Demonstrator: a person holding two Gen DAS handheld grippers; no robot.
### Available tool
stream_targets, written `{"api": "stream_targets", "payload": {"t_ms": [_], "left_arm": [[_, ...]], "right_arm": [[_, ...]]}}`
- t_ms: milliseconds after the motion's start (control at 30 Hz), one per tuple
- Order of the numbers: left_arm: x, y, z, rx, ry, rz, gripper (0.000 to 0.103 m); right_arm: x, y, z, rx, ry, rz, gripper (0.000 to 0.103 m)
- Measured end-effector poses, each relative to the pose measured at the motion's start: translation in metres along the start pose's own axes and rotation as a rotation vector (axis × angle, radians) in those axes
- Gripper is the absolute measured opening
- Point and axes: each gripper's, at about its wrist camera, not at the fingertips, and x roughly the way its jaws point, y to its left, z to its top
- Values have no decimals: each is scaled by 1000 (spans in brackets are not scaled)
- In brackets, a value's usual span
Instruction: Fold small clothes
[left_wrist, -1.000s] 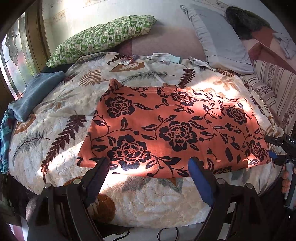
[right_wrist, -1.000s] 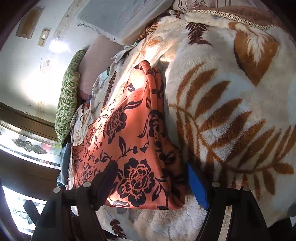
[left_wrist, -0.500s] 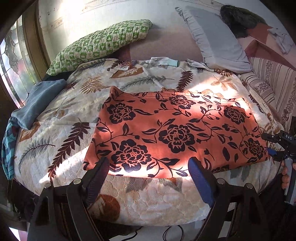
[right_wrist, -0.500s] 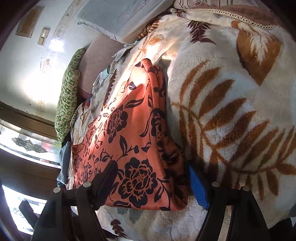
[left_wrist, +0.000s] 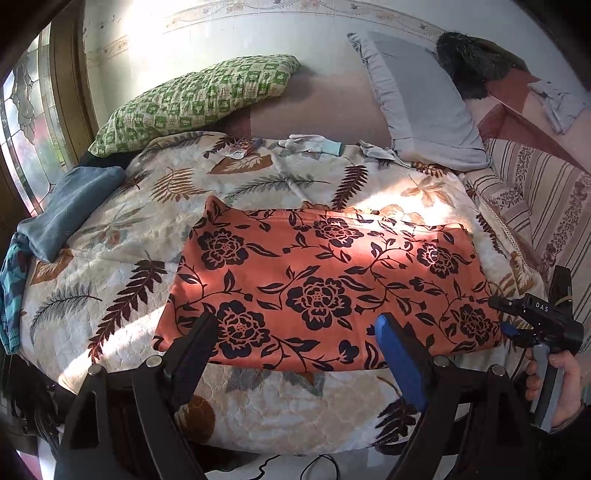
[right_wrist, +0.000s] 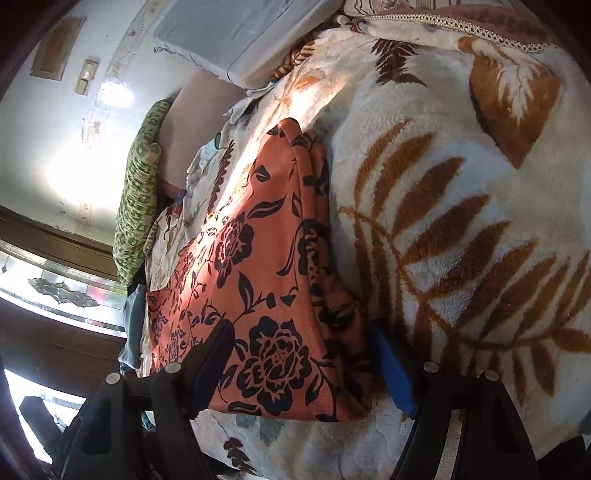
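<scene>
An orange garment with black flowers (left_wrist: 325, 280) lies flat on the leaf-patterned blanket (left_wrist: 110, 266), folded into a wide rectangle. My left gripper (left_wrist: 295, 347) is open and empty, just in front of the garment's near edge. My right gripper (right_wrist: 306, 365) is open, its jaws standing either side of the garment's (right_wrist: 258, 280) near right corner, close above the cloth. The right gripper also shows in the left wrist view (left_wrist: 509, 325) at the garment's right end, held by a hand.
A green checked pillow (left_wrist: 192, 99) and a grey pillow (left_wrist: 421, 96) lean at the head of the bed. A blue folded cloth (left_wrist: 66, 210) lies at the left edge. Small pale clothes (left_wrist: 314, 144) lie at the back. A striped cover (left_wrist: 532, 192) is on the right.
My left gripper has pulled back and up a little, so more of the bed shows. My right gripper has barely moved at the garment's corner.
</scene>
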Motion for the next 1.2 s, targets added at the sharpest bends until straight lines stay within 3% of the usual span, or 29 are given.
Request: {"api": "stream_targets", "payload": {"t_ms": [133,300,433,600,700,933,1200], "left_arm": [[20,-6,-5,-29,-5,-62,87],[48,-30,-7,94,43,-95,87],[61,-30,6,120,56,-78,87],[82,-29,15,76,44,-35,87],[98,-40,16,113,53,-17,87],[141,-67,17,167,94,-16,87],[135,-63,20,142,59,-45,87]], "right_arm": [[3,6,-1,-33,7,-13,82],[4,8,-10,-74,7,-24,82],[1,-1,-13,-60,-11,32,82],[2,0,-7,-59,18,54,83],[4,9,-4,-74,40,83,83],[12,6,1,-55,65,63,83],[-10,7,-18,-22,40,-9,83]]}}
